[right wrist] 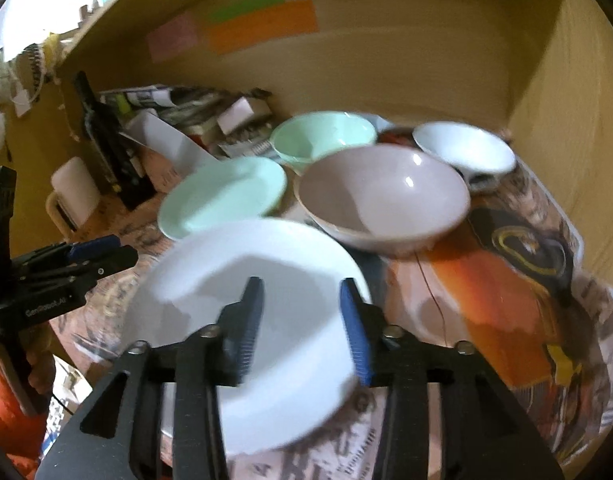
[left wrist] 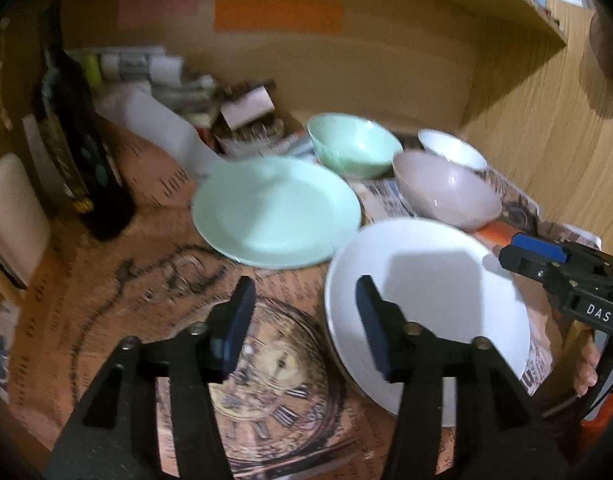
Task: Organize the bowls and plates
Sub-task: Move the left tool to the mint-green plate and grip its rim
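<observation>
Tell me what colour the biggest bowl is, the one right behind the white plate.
The biggest bowl is pale pinkish-lilac, clearest in the right wrist view.

The near rim of the white plate [left wrist: 426,280] is hidden behind the left gripper [left wrist: 304,320], and in the right wrist view it is covered by the right gripper [right wrist: 302,320]. The foot of the white bowl [right wrist: 464,150] is screened by the pink bowl [right wrist: 382,196]. The clutter [left wrist: 242,116] at the back is blurred beyond reading. The dark bottle [left wrist: 72,128] is smeared, and its label cannot be read.
</observation>
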